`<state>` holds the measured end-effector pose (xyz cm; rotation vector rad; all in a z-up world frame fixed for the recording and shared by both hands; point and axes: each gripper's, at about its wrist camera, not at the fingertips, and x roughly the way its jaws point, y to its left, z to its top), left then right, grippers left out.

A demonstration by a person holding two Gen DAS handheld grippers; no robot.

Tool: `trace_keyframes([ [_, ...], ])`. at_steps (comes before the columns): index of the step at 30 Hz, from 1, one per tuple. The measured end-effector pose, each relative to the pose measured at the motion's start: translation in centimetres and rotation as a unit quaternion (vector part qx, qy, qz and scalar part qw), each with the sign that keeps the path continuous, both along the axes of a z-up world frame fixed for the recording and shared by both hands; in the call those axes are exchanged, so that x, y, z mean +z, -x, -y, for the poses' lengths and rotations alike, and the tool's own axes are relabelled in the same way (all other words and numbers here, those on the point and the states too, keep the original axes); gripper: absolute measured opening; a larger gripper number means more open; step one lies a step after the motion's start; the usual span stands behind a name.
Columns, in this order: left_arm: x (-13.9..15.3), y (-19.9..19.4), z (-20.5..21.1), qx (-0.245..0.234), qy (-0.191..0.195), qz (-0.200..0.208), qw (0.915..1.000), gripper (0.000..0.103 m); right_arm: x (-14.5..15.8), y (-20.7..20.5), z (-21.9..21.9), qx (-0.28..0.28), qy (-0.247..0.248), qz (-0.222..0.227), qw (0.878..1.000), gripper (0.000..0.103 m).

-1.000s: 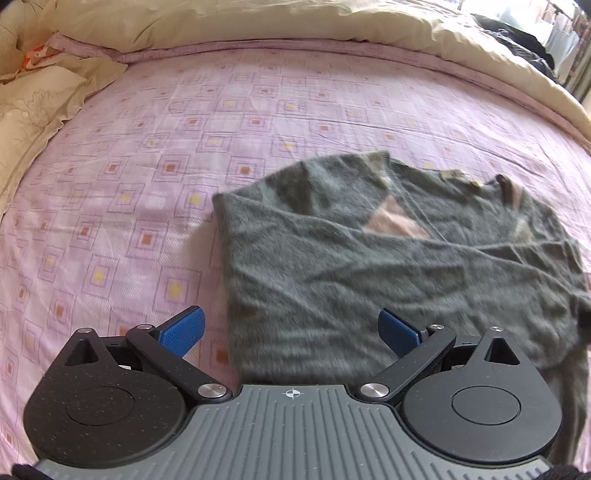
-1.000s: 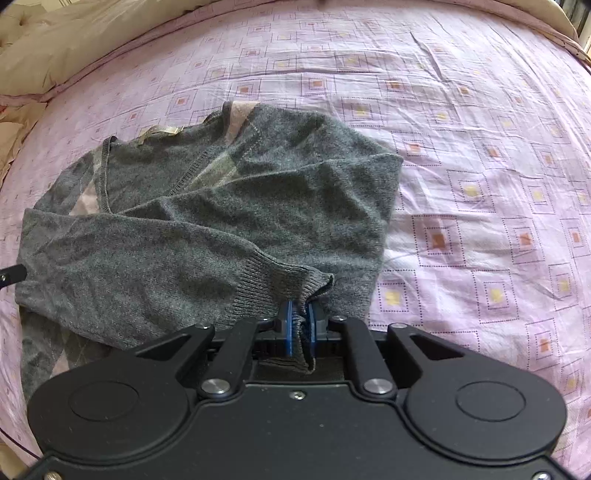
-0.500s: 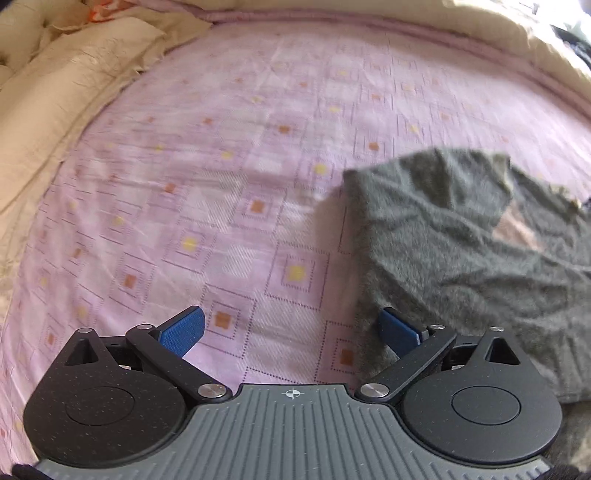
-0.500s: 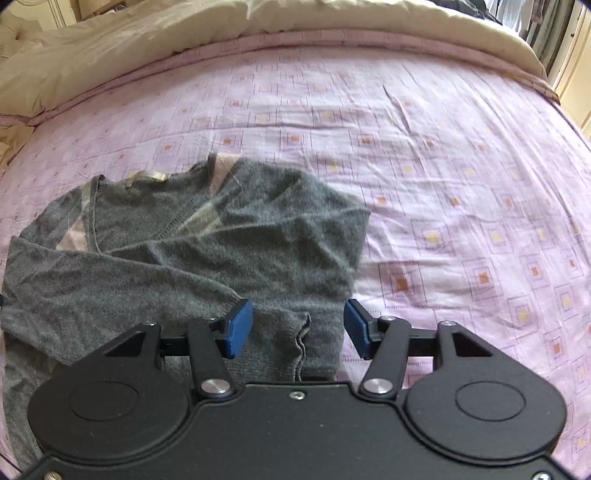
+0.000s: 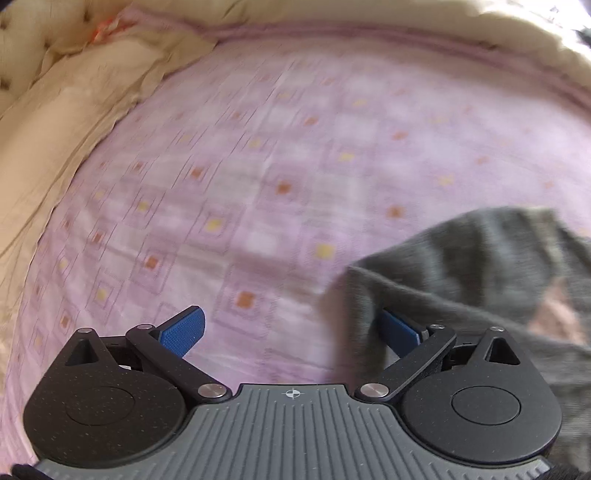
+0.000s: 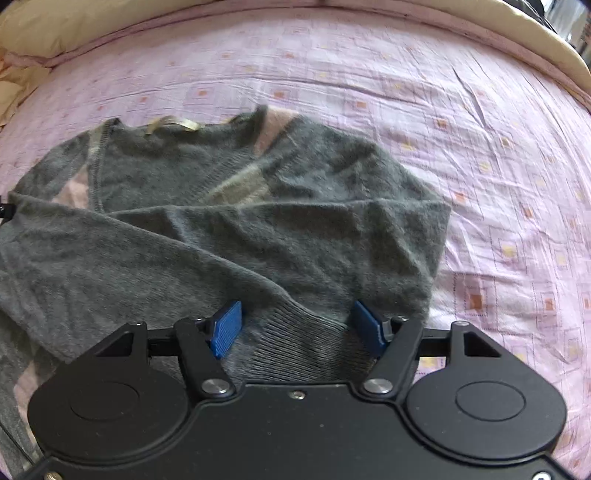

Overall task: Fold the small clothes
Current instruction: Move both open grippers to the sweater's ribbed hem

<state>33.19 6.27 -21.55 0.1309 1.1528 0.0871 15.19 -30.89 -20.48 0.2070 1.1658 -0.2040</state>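
Note:
A small grey knit sweater [image 6: 236, 221] with pink and beige patches lies on the pink patterned bed sheet [image 6: 498, 155], both sleeves folded across its body. My right gripper [image 6: 301, 325] is open, its blue pads either side of a ribbed sleeve cuff [image 6: 295, 347] lying on the sweater. In the blurred left wrist view my left gripper [image 5: 291, 328] is open and empty at the sweater's left edge [image 5: 461, 280], right pad against the fabric, left pad over bare sheet [image 5: 258, 166].
A cream duvet [image 5: 62, 122] is bunched along the left and far sides of the bed, also seen along the top of the right wrist view [image 6: 92, 26]. Bare sheet extends to the right of the sweater.
My right gripper has opened and let go of the sleeve cuff, which now lies on the sweater. My left gripper has swung left, off the sweater toward its left edge.

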Motion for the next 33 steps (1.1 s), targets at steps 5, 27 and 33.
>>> trace_keyframes([
  [5,0.8,0.4,-2.2,-0.014,0.031,0.009,0.9994,0.103,0.1,0.8,1.9,-0.047,-0.018,0.001,0.999,0.08],
  [27,3.8,18.7,-4.8,-0.151,0.117,-0.036,0.9808,0.103,3.1,15.4,-2.4,-0.048,-0.101,-0.004,0.994,0.096],
  [33,3.3,23.4,-5.2,-0.193,0.129,-0.056,0.9712,0.103,1.7,19.8,-4.5,-0.033,-0.134,-0.04,0.99,0.096],
])
